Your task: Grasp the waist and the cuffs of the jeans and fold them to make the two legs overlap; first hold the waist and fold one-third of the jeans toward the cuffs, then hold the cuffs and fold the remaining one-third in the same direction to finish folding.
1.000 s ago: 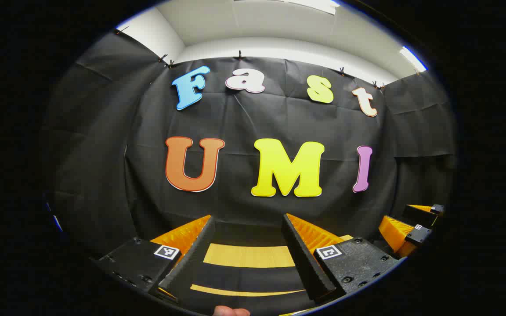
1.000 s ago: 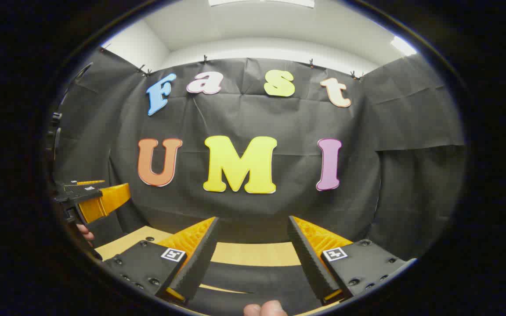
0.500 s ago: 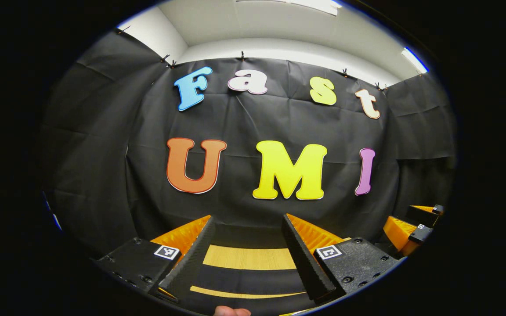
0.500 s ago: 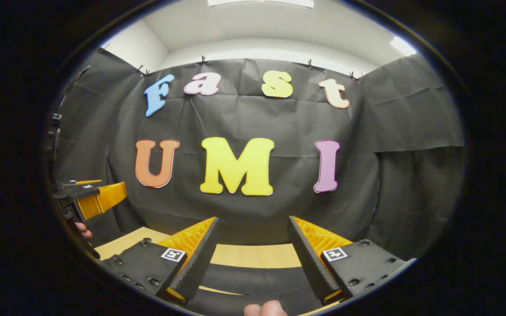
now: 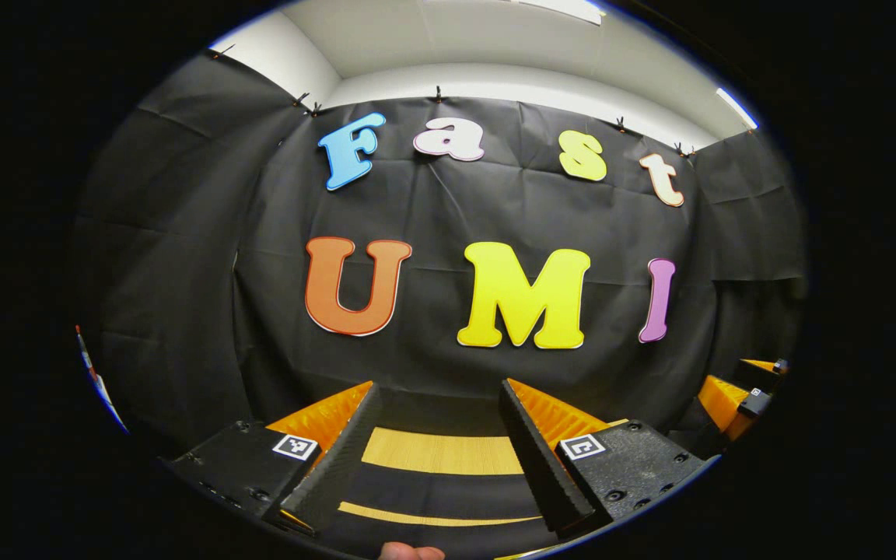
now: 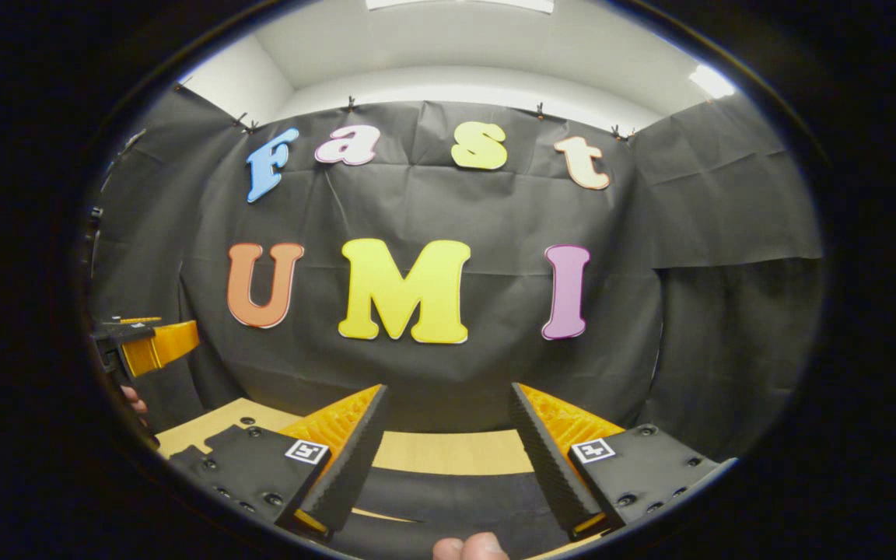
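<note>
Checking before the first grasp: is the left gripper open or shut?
Open. In the left gripper view, the left gripper has its fingers spread wide apart, nothing between them.

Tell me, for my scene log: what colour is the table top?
Light wood tan, best in the right gripper view.

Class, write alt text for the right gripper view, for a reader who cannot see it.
The right claw is open and holds nothing, aimed level at the booth's black cloth wall. Between its fingers lies a wooden tabletop with dark fabric nearer the camera. The left claw sits at the far left edge.
</note>
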### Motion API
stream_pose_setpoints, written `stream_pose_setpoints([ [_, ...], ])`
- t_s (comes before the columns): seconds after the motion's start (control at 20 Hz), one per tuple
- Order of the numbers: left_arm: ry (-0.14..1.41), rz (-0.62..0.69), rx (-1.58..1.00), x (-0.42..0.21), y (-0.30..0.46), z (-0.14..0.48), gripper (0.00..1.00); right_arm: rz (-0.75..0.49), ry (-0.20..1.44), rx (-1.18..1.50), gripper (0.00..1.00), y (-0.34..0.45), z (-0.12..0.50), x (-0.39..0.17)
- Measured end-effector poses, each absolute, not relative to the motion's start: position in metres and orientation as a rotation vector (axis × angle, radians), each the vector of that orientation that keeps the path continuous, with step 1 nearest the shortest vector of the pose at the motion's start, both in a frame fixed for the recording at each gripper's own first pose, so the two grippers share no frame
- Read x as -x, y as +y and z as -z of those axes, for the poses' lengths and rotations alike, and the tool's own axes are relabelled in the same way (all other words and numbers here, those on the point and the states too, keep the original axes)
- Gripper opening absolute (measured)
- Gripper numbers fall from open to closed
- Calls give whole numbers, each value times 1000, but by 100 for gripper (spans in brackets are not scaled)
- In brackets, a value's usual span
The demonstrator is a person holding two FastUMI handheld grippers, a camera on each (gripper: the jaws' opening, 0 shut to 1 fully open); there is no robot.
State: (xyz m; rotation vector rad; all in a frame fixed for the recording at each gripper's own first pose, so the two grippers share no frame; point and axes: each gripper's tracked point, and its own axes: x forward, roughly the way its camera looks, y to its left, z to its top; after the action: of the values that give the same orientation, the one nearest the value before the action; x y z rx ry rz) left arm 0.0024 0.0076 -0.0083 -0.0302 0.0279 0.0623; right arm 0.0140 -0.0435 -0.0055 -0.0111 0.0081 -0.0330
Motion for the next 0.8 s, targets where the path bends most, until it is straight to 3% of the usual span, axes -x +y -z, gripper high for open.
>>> stream_pose_setpoints([
  [0.05,29,-68,38,-1,10,8,97,30,13,15,96,-45,9,-14],
  [0.15,26,-75,43,1,15,11,100,30,18,26,97,-50,11,-14],
  [0.45,141,-88,114,2,43,53,97,40,171,-26,97,-91,64,-15],
  [0.8,286,-192,242,35,112,120,99,122,301,-9,96,-159,111,-1],
])
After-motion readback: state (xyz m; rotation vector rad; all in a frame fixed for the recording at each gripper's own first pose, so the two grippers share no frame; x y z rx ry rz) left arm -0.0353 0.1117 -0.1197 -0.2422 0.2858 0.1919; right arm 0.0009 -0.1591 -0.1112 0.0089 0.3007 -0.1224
